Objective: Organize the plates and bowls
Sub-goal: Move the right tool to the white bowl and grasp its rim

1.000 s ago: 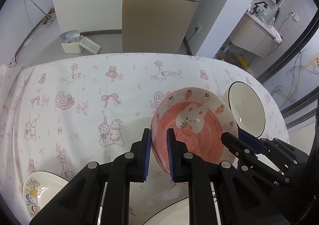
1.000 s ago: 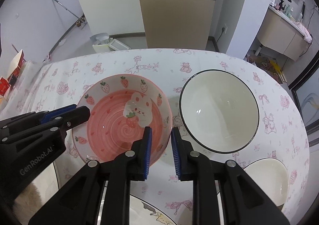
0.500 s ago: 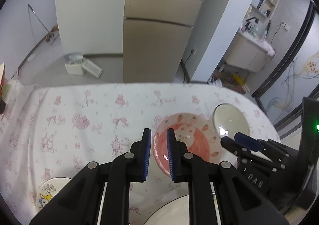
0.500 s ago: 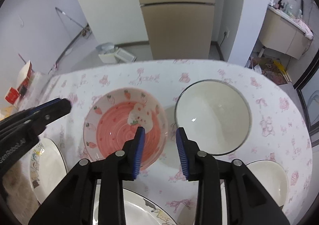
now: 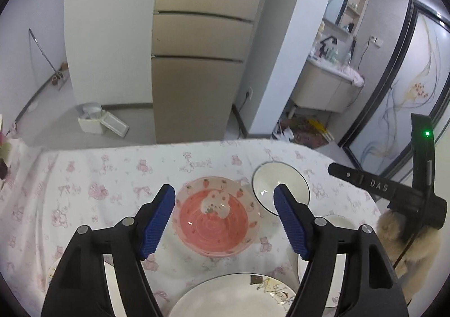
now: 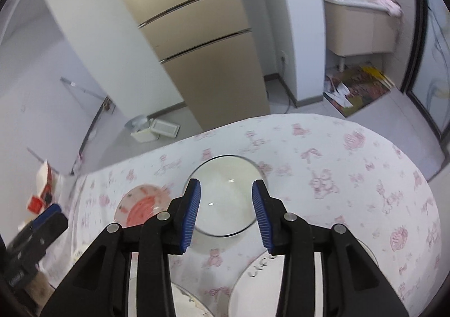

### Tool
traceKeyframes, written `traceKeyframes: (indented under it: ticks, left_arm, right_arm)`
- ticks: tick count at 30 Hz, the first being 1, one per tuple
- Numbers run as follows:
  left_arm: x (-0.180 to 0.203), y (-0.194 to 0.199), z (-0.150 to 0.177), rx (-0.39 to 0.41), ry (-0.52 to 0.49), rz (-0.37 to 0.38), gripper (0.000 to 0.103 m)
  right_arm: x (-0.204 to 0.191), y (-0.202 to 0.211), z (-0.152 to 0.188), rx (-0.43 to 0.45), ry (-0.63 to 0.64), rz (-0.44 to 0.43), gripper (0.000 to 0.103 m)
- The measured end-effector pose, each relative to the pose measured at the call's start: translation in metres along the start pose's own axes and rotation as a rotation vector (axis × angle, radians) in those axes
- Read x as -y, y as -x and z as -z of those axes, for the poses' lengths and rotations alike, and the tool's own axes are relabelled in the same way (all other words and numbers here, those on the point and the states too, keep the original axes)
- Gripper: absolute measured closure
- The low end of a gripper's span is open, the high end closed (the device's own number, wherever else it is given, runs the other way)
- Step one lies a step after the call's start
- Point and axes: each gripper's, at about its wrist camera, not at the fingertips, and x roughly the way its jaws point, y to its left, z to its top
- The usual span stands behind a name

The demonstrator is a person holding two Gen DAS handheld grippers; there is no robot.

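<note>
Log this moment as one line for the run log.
left gripper: open, empty, jaws just opened | right gripper: open, empty, jaws just widened | pink bowl: on tablecloth | white bowl: beside it

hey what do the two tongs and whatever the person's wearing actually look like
Both the left tongs and right tongs are matte black linkage arms with silver pivot pins and ribbed blue pads. Seen from the left wrist camera, the right unit carries white "DAS" lettering and a green light. A fluffy beige sleeve shows behind it.

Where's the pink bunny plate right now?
On the tablecloth, mid-table in the left wrist view, the pink plate sits just left of the white bowl, ahead of the open left gripper.
</note>
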Motion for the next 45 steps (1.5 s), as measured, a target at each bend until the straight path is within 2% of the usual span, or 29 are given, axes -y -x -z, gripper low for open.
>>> traceKeyframes:
  ticks: [4,6,8,10,13,16,20,26,28,29,30,36,38,40,42,45]
  left_arm:
    - [0.008,-0.03,-0.008,-0.112,0.093,0.061,0.028]
    - [0.015,-0.04,-0.012,-0.136,0.109,0.076,0.028]
    - [0.026,-0.05,-0.016,-0.142,0.106,0.058,0.028]
    - [0.037,-0.06,-0.018,-0.147,0.094,0.052,0.028]
    - [0.047,-0.083,-0.024,-0.178,0.093,0.126,0.028]
    - [0.044,-0.098,-0.023,-0.226,0.138,0.141,0.028]
    - [0.043,-0.095,-0.017,-0.203,0.132,0.133,0.028]
    - [0.041,-0.092,-0.004,-0.203,0.117,0.157,0.028]
    - [0.04,-0.09,0.002,-0.184,0.119,0.173,0.031]
    - [0.037,-0.088,0.005,-0.168,0.122,0.185,0.038]
    - [0.036,-0.087,0.007,-0.149,0.126,0.201,0.041]
    - [0.034,-0.094,0.01,-0.166,0.139,0.278,0.044]
    - [0.034,-0.098,0.012,-0.173,0.144,0.28,0.045]
    - [0.033,-0.103,0.013,-0.191,0.158,0.277,0.046]
    - [0.03,-0.103,0.015,-0.197,0.17,0.278,0.046]
    - [0.026,-0.102,0.012,-0.201,0.18,0.255,0.047]
  right_arm:
    - [0.026,-0.021,-0.003,-0.05,-0.057,0.003,0.066]
    - [0.04,-0.036,-0.002,-0.085,-0.102,0.015,0.066]
    - [0.05,-0.047,-0.001,-0.112,-0.141,0.045,0.066]
    - [0.057,-0.052,0.0,-0.108,-0.162,0.044,0.065]
    - [0.066,-0.067,0.003,-0.163,-0.195,-0.016,0.063]
    - [0.073,-0.083,0.008,-0.223,-0.235,-0.12,0.063]
    - [0.077,-0.097,0.013,-0.267,-0.284,-0.205,0.063]
    - [0.071,-0.108,0.018,-0.294,-0.265,-0.187,0.061]
    - [0.072,-0.117,0.022,-0.321,-0.274,-0.165,0.061]
    - [0.072,-0.121,0.024,-0.324,-0.271,-0.152,0.067]
    - [0.072,-0.123,0.026,-0.322,-0.265,-0.147,0.069]
    - [0.075,-0.127,0.029,-0.326,-0.298,-0.237,0.069]
    - [0.076,-0.129,0.03,-0.321,-0.311,-0.23,0.073]
    - [0.082,-0.131,0.03,-0.314,-0.349,-0.214,0.082]
    - [0.087,-0.133,0.029,-0.305,-0.378,-0.248,0.084]
    - [0.088,-0.133,0.029,-0.303,-0.377,-0.249,0.084]
